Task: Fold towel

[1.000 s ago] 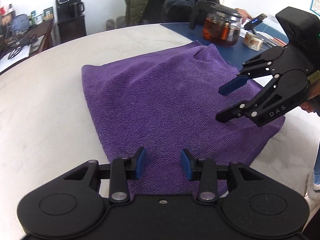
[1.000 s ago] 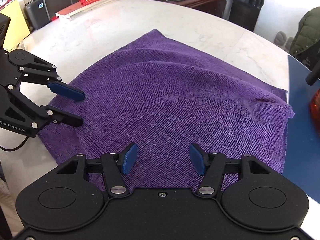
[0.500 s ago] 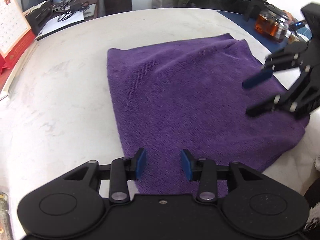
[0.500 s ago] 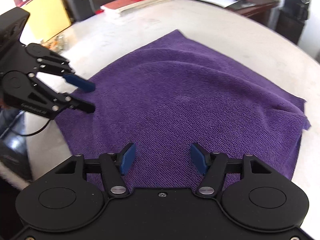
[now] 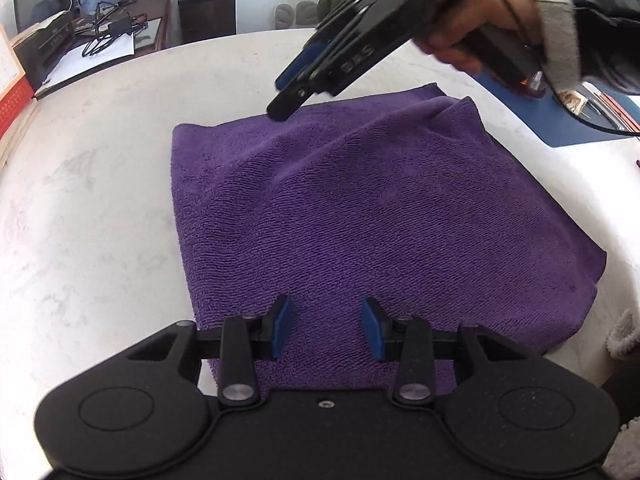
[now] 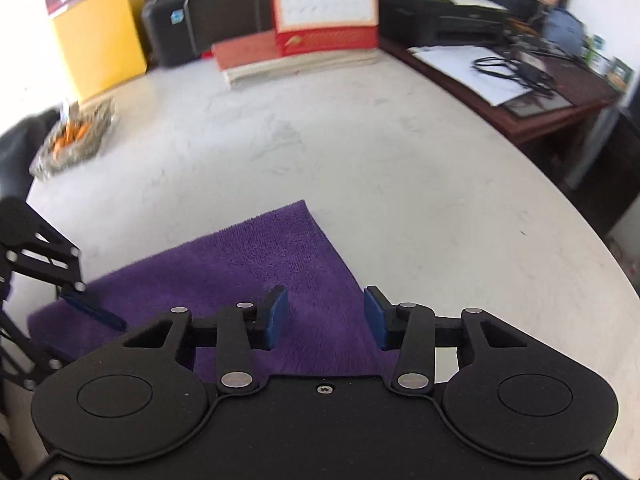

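A purple towel [image 5: 360, 208] lies spread on the white marble table [image 5: 100, 200], slightly rumpled toward its far right corner. My left gripper [image 5: 326, 330] is open and empty over the towel's near edge. My right gripper [image 6: 325, 316] is open and empty, over the towel [image 6: 248, 264] near its far corner. In the left wrist view the right gripper [image 5: 280, 94] hangs over the towel's far edge, held by a hand. In the right wrist view the left gripper [image 6: 90, 320] shows at the left, open over the towel.
A blue mat [image 5: 560, 124] lies on the table at the far right. A red desk calendar [image 6: 324, 8] and books stand at the table's far side, with a foil-wrapped bundle [image 6: 74, 136] at the left. A dark desk [image 6: 540, 80] with cables stands beyond the table.
My right gripper has swung from the towel's right side across to its far edge and corner. My left gripper has stayed open at the near edge, its view turned slightly.
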A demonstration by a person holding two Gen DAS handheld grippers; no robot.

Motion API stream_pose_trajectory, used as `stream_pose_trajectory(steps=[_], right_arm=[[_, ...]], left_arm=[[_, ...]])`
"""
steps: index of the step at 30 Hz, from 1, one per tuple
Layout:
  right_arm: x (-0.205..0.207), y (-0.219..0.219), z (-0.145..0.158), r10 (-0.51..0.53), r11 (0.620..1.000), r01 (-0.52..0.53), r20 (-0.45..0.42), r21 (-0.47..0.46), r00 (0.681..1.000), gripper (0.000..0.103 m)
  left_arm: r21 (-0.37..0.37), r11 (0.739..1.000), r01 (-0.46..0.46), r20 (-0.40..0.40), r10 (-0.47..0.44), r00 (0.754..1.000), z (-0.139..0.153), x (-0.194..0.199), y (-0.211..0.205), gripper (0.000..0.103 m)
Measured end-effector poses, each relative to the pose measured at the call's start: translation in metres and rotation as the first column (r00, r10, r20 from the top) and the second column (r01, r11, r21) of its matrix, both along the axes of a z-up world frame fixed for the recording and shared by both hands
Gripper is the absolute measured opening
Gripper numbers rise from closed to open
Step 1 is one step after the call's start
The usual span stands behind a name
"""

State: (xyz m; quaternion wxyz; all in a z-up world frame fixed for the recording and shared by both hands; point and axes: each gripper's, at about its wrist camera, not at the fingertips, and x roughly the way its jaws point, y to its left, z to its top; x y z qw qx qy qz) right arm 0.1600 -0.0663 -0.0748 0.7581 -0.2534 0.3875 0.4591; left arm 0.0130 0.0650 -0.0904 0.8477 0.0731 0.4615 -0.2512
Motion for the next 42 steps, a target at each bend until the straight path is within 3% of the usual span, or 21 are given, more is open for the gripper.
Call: stream_pose_trajectory(steps=[7,14,16,18,20,34,38,42], right_arm=[[0.001,0.018,-0.022,0.071,0.994,-0.074,-0.036,-0.083,0.997,0.036],[0.004,0.011,-0.021,0.066,0.993,-0.071,-0.055,-0.091,0.996,0.036],[0.002,0.013,-0.020,0.096,0.990,-0.101,-0.055,-0.098,0.994,0.026],[-0.002,0.017,-0.018,0.125,0.985,-0.131,-0.054,-0.112,0.991,0.009],[-0.003,0.019,-0.018,0.143,0.981,-0.148,-0.051,-0.122,0.988,0.004],[0.012,0.034,-0.020,0.207,0.970,-0.195,0.077,-0.145,0.975,0.004],[0.017,0.030,-0.019,0.169,0.980,-0.152,0.130,-0.130,0.977,0.007],[0.032,-0.003,0.006,0.004,0.999,0.003,0.157,-0.047,0.988,0.008]], left_arm=[[-0.019,1.000,0.007,0.006,-0.007,1.000,-0.001,0.000,0.004,0.037],[-0.022,0.999,0.024,0.017,-0.024,1.000,-0.002,-0.002,0.006,0.037],[-0.024,0.999,0.026,0.017,-0.026,1.000,-0.002,-0.002,0.007,0.038],[-0.028,0.999,0.029,0.016,-0.029,0.999,-0.003,-0.001,0.009,0.038],[-0.028,0.999,0.032,0.016,-0.031,0.999,-0.003,-0.001,0.010,0.038],[0.001,0.999,0.046,0.012,-0.046,0.999,-0.002,-0.003,0.007,0.038],[0.018,0.999,0.048,0.013,-0.048,0.999,-0.001,-0.005,0.004,0.038],[0.033,0.998,0.057,0.014,-0.058,0.998,-0.001,-0.006,0.001,0.039]])
